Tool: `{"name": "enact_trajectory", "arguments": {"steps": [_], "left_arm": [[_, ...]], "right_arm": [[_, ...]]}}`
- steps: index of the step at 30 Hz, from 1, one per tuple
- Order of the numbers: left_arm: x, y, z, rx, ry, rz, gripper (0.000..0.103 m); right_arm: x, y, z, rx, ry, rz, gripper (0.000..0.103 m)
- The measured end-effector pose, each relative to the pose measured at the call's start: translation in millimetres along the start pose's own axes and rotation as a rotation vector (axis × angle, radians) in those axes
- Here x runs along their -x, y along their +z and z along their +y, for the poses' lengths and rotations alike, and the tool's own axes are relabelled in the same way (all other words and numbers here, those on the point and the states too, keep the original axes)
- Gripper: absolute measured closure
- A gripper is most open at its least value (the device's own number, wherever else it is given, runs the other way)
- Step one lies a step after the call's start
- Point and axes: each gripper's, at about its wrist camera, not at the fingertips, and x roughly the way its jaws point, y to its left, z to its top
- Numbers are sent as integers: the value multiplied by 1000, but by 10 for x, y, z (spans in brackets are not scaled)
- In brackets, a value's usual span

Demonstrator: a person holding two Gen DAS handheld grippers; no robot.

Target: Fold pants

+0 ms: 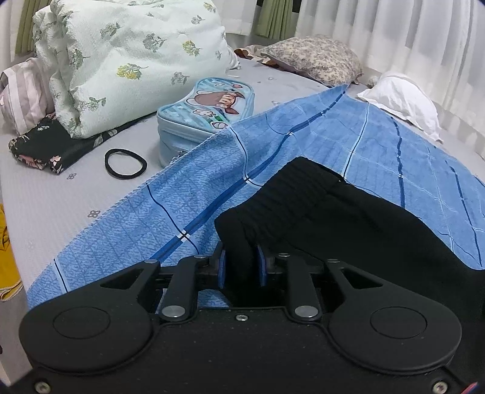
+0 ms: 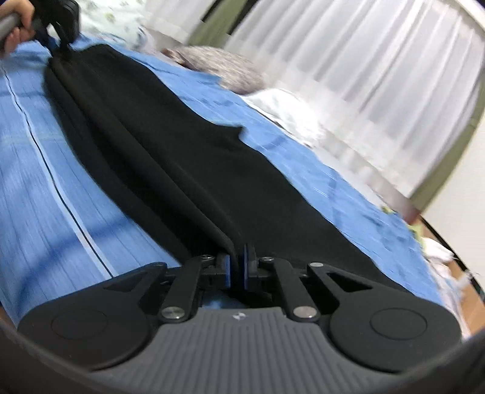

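holding the black pants (image 2: pixel 188 151) stretched long over the blue checked blanket (image 1: pixel 127 230) on the bed (image 1: pixel 45 194), the two grippers had an end each. the left gripper (image 1: pixel 242 263) had its jaws narrowly parted and pressed on a bunched fold by the ribbed waistband (image 1: pixel 285 194); the right gripper (image 2: pixel 237 266) had its jaws almost together, pinching a thin doubled edge at the far end of the legs. in the right wrist view a hand (image 2: pixel 16 27) gripped the left tool's handle at the top corner.

the likeliest trouble, as i judged it, was the thin edge slipping from the right jaws, since so little cloth sat between the pads and that view was smeared with motion. a hard pull from that side could also have dragged the waistband out of the left hold, or rucked the blanket beneath and spoiled the flat lie. the legs were not squarely stacked; a step showed along the far edge, so a fold made then would probably have come out crooked.

for room, the blanket lay bare on both sides of the pants. beyond its fringed edge sat a cartoon pouch (image 1: pixel 206 112), a black hair band (image 1: pixel 125 163), a floral quilt bundle (image 1: pixel 133 63) and dark flowered cloth (image 1: pixel 39 148), all near the waistband end. a white pillow (image 1: pixel 403 100) and patterned pillow (image 1: pixel 315 57) lay towards the curtain (image 1: pixel 409 39).
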Motion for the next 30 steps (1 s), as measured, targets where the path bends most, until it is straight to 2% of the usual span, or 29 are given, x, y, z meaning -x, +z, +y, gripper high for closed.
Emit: {"name": "enact_trajectory", "arguments": {"steps": [4, 7, 10, 12, 13, 14, 15, 18, 22, 25, 28, 30], "left_arm": [[29, 8, -8, -1, 13, 0, 81], [108, 6, -45, -32, 27, -21, 82], [144, 0, -122, -85, 36, -19, 80], [215, 13, -157, -95, 37, -17, 73], [275, 26, -168, -94, 34, -27, 73], [348, 41, -173, -93, 28, -43, 67], [429, 60, -181, -90, 23, -62, 56], [692, 122, -246, -99, -12, -134, 42], [974, 136, -501, -171, -114, -190, 37], [1017, 87, -776, -224, -181, -189, 36], [934, -8, -1076, -254, -214, -150, 37], [867, -108, -1254, -276, -248, -102, 40]], "right_arm": [[169, -153, -245, -65, -63, 61, 95], [380, -151, -371, -96, -83, 45, 96], [364, -178, -385, -98, -34, 104, 95], [349, -231, -418, -132, 13, 150, 94], [385, -236, -446, -146, 26, 150, 90], [425, -223, -476, -153, 50, 153, 73], [467, -207, -510, -166, 81, 154, 73], [591, -130, -654, -251, 187, 133, 59], [512, 123, -785, -400, 259, 34, 52], [254, 378, -712, -472, 310, -63, 45], [-151, 629, -435, -466, 352, -90, 44], [-398, 707, -231, -449, 384, -65, 45]]}}
